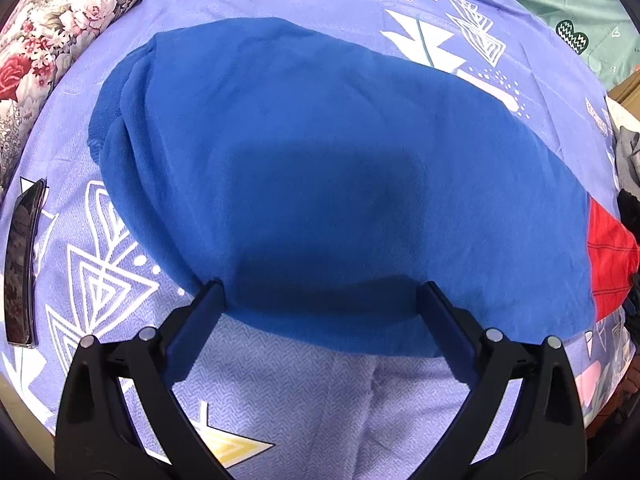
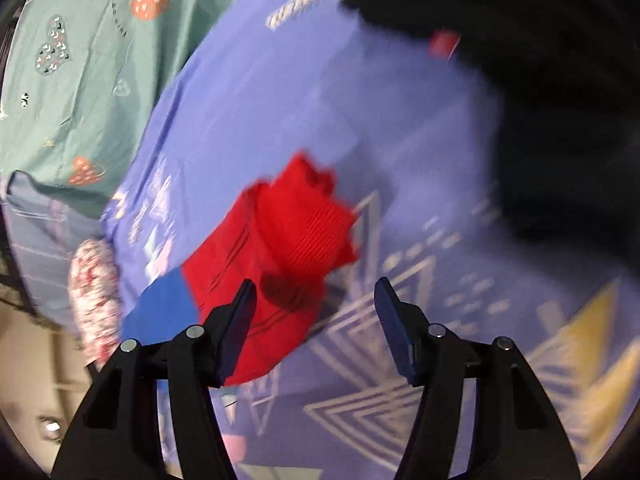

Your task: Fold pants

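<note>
While the blue pants (image 1: 320, 168) with the red end (image 2: 280, 264) lie flat, seemingly folded lengthwise, on the purple bedsheet (image 1: 312, 392), my left gripper (image 1: 320, 300) and right gripper (image 2: 316, 300) both hang open, empty, so I judge cross folds remain.

Pants (image 1: 320, 160) lie flat on bedsheet (image 1: 304, 392), spread across left wrist view. Phone (image 1: 20, 264) on the sheet at far left, apart from pants. Floral pillow (image 1: 60, 28) behind-left. Second sheet (image 2: 80, 60) past the bedsheet's far edge.
</note>
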The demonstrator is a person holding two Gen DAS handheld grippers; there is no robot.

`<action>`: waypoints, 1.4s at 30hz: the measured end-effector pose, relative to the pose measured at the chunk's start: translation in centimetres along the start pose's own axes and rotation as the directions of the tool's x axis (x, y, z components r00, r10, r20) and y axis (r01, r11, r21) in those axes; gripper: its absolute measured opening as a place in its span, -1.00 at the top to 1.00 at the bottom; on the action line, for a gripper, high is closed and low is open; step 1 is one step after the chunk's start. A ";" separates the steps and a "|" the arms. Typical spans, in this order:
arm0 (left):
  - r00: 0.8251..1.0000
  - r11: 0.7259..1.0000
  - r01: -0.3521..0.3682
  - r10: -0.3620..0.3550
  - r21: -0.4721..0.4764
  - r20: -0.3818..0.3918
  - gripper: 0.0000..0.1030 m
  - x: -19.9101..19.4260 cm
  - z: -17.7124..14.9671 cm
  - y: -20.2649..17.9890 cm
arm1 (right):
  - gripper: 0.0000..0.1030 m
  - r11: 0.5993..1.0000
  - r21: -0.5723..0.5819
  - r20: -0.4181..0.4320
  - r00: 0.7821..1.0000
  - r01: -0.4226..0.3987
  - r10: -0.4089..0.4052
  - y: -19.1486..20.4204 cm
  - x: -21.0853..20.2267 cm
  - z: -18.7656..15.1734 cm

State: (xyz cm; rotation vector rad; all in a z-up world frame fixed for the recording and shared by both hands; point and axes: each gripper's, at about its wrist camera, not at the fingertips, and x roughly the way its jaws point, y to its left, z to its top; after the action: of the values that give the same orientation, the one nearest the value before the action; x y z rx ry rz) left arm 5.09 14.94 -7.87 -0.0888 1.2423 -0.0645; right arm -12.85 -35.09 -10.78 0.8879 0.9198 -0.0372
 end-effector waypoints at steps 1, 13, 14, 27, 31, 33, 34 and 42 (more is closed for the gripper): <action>1.000 1.000 -0.001 0.001 0.000 -0.001 -0.92 0.0 0.0 0.0 | -0.21 1.000 -0.005 -0.009 1.000 -0.014 0.014 0.3 0.4 -0.2; 1.000 1.000 0.017 -0.017 -0.018 0.002 -0.96 0.3 0.0 0.5 | 0.46 0.992 -0.045 0.097 0.988 0.121 -0.116 3.2 3.1 0.0; 1.000 1.000 0.021 -0.021 -0.020 -0.001 -0.96 0.2 0.0 0.6 | 0.41 0.986 -0.068 0.101 0.985 0.149 -0.142 3.3 2.9 -0.1; 0.988 1.000 0.011 -0.012 0.006 0.152 -0.96 -4.4 3.5 1.5 | -0.30 0.863 -0.399 0.317 0.930 0.310 -0.188 13.1 -1.6 -1.0; 0.986 0.998 0.041 -0.048 0.050 0.160 -0.96 -3.5 6.3 -2.0 | 0.51 0.764 -0.634 0.114 0.992 0.118 -0.059 22.4 7.3 -2.9; 0.985 0.997 0.037 -0.048 0.070 0.167 -0.96 -2.9 7.7 -3.7 | 0.67 0.736 -0.675 -0.001 0.998 0.048 -0.066 25.6 11.6 -3.4; 0.985 0.997 0.039 -0.050 0.070 0.167 -0.96 -2.6 8.2 -4.4 | 0.67 0.732 -0.681 -0.034 0.997 0.026 -0.067 27.1 13.6 -3.7; 0.984 0.997 -0.052 0.042 0.054 0.176 -0.96 0.1 11.1 -5.2 | 0.67 0.684 -0.725 -0.185 0.979 -0.078 -0.085 32.5 23.2 -5.6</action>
State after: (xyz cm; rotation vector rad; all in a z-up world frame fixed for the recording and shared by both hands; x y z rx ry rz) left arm 15.67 10.16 -3.89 -0.0135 1.0658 -0.0513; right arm 10.46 -2.38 -7.61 0.1263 1.0130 0.4111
